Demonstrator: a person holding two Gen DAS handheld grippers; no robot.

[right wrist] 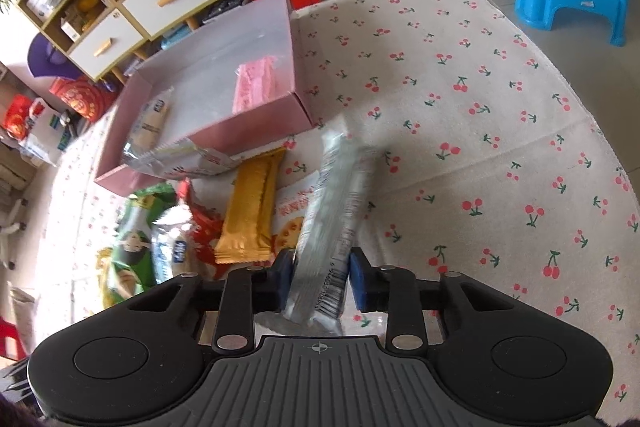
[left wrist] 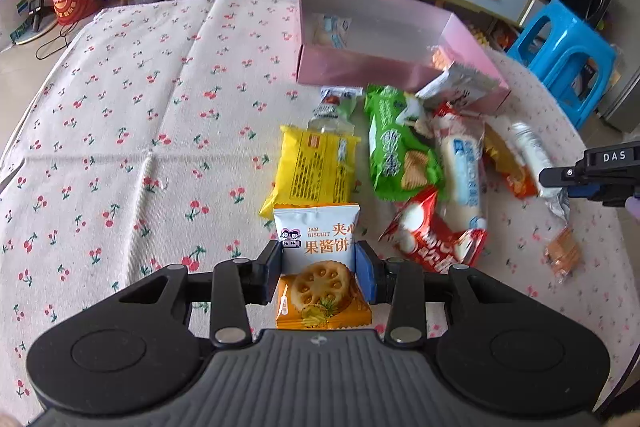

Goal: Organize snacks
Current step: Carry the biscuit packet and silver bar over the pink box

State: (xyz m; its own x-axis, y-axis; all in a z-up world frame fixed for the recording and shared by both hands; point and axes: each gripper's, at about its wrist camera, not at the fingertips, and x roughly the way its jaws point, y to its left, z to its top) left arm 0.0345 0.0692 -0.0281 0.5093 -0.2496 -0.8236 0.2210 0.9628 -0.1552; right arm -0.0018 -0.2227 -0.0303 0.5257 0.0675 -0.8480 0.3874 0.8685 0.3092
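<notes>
- Our left gripper [left wrist: 318, 269] pinches a jam biscuit packet [left wrist: 320, 267] above the cherry-print worktop [left wrist: 120, 147].
- Our right gripper [right wrist: 320, 281] clamps a long silver packet [right wrist: 334, 227].
- Other snacks lie heaped just beside the pink box [left wrist: 360, 67], which holds one small packet [left wrist: 332, 29].

cherry-print tablecloth [left wrist: 120, 107], pink box [left wrist: 360, 69] at far side, snack packets [left wrist: 392, 147] heaped just before it

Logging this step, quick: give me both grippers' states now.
Left gripper: closed on the jam biscuit packet.
Right gripper: closed on the silver wrapped snack.
</notes>
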